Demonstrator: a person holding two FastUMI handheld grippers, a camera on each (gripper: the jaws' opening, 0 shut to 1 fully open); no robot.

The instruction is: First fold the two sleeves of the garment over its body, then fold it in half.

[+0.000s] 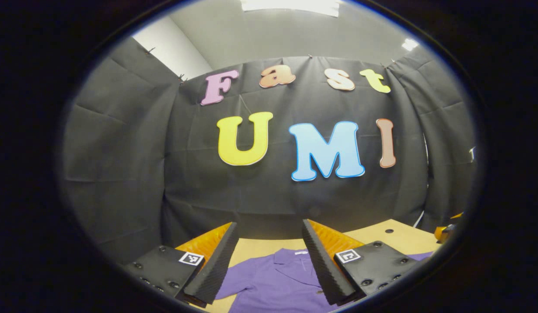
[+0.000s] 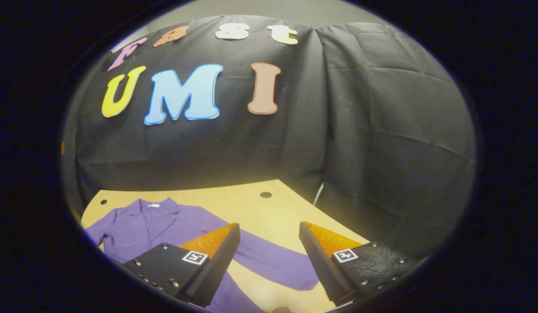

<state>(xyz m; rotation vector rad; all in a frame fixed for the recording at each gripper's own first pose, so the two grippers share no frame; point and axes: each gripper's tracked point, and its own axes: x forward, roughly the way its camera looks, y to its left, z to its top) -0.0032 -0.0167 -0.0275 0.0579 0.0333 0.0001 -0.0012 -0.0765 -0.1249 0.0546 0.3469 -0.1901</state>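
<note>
Hovering above the work, left tongs (image 1: 269,256): fingers wide apart, nothing held; right tongs (image 2: 269,256): likewise spread and empty. Item: purple collared long-sleeved cloth garment (image 1: 273,282), lying flat, face up, collar toward twelve o'clock, on the tan wooden surface (image 2: 251,204). In the right gripper view one sleeve (image 2: 273,263) stretches out toward five o'clock, unfolded. Handling, by judgement: light, limp, prone to wrinkle and drag; pinch at the cuff end, lift slightly, lay across the body. No fold yet made.
</note>
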